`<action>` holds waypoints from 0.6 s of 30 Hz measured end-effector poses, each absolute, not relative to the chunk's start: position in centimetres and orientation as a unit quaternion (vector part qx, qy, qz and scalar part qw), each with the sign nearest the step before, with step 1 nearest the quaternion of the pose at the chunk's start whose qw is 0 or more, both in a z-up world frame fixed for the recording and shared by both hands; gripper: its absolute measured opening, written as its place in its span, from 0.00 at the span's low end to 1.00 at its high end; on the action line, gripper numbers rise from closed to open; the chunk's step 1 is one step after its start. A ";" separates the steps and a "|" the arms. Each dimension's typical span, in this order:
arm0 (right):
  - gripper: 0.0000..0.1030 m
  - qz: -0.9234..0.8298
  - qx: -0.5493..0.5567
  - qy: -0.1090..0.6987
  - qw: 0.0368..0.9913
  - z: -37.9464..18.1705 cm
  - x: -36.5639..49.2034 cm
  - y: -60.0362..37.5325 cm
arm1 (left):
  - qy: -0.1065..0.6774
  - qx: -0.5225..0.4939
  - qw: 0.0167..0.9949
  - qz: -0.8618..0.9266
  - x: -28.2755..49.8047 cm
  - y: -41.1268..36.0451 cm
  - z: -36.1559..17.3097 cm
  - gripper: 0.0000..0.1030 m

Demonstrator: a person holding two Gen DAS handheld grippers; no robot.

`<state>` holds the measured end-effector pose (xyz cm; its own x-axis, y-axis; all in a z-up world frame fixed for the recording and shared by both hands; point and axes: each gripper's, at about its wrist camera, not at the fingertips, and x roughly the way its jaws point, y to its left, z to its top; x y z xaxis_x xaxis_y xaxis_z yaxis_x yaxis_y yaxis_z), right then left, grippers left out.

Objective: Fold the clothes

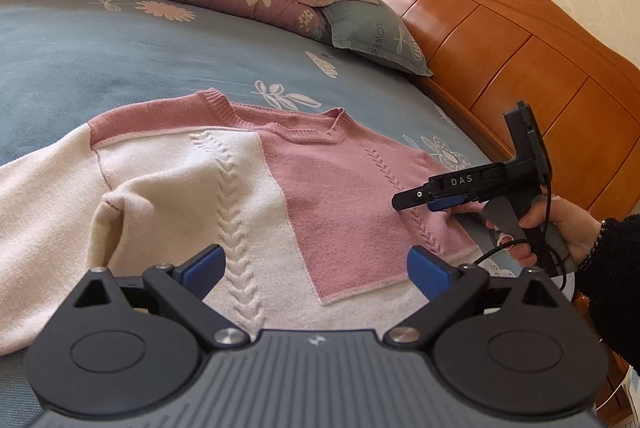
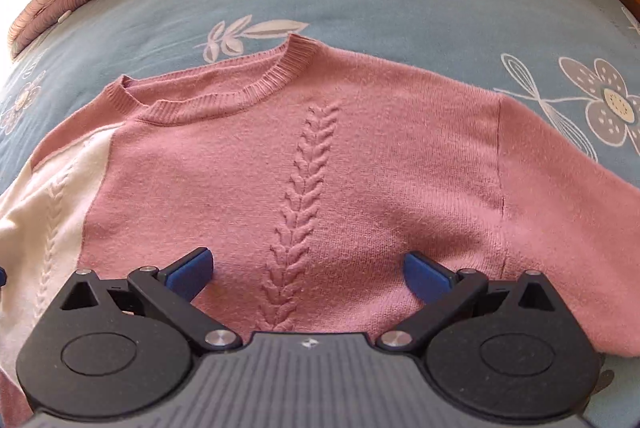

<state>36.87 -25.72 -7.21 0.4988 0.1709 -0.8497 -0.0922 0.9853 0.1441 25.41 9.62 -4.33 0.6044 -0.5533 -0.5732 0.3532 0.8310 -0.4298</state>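
On blue floral bedsheet [image 1: 120, 40], pink-cream sweater [image 2: 360, 168], wooden headboard [image 1: 520, 48] behind, both grippers' jaws spread.

The left gripper [image 1: 316, 264] has its two blue-padded fingers [image 1: 204, 266] spread wide apart with nothing between them. The right gripper [image 2: 308, 270] is likewise spread wide and grips nothing. In the left wrist view it shows side-on, pointing left, low and roughly level. The person's right hand [image 1: 548, 228] wraps its handle, a dark sleeve [image 1: 612, 268] covering the forearm behind.
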 end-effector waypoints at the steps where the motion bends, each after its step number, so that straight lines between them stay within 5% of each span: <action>1: 1.00 0.070 0.028 0.483 0.873 -7.5 37.3 -25.5 | 0.367 -0.136 0.885 -0.253 25.5 9.6 -4.5 0.94; 9: 1.00 0.057 0.016 0.468 0.882 -6.9 40.9 -25.4 | 0.380 -0.136 0.883 -0.239 25.9 9.6 -5.4 0.94; 18: 1.00 0.114 0.115 0.417 0.894 -3.4 33.4 -29.1 | 0.376 -0.135 0.883 -0.244 25.7 9.2 -5.2 0.94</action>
<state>33.36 -29.07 -3.39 0.6258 0.2993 -0.7203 -0.1077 0.9477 0.3003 25.66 9.22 -5.17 0.5975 -0.5330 -0.5990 0.3295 0.8443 -0.4226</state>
